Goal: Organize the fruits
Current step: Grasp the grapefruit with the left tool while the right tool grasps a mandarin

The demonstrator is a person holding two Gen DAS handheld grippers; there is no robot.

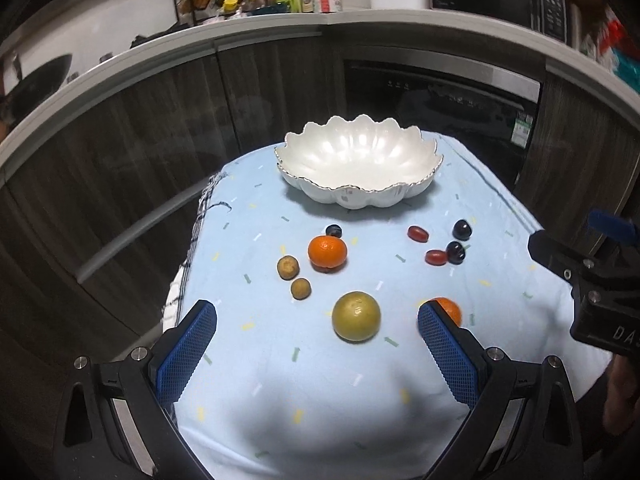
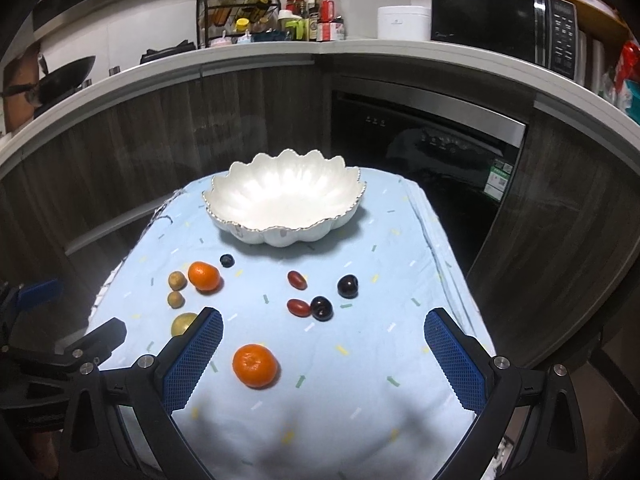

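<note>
A white scalloped bowl [image 1: 358, 164] [image 2: 285, 200] stands empty at the far end of a light blue cloth. Fruit lies loose in front of it: a green-yellow round fruit [image 1: 356, 316] [image 2: 183, 323], two tangerines [image 1: 327, 251] [image 2: 255, 365], two small brown fruits [image 1: 288, 267] [image 1: 300, 289], red grapes [image 1: 418, 233] [image 2: 298, 307] and dark plums [image 1: 455, 252] [image 2: 347, 285]. My left gripper [image 1: 316, 344] is open and empty, hovering just short of the green-yellow fruit. My right gripper [image 2: 322, 344] is open and empty, with the near tangerine between its fingers' line.
The cloth-covered table [image 1: 320, 400] is small, with dark cabinets and a dishwasher [image 2: 420, 152] behind it. A counter above holds a spice rack [image 2: 236, 16], bottles, a white cooker and a microwave [image 2: 504, 20]. The right gripper's body [image 1: 592, 280] shows at the left view's right edge.
</note>
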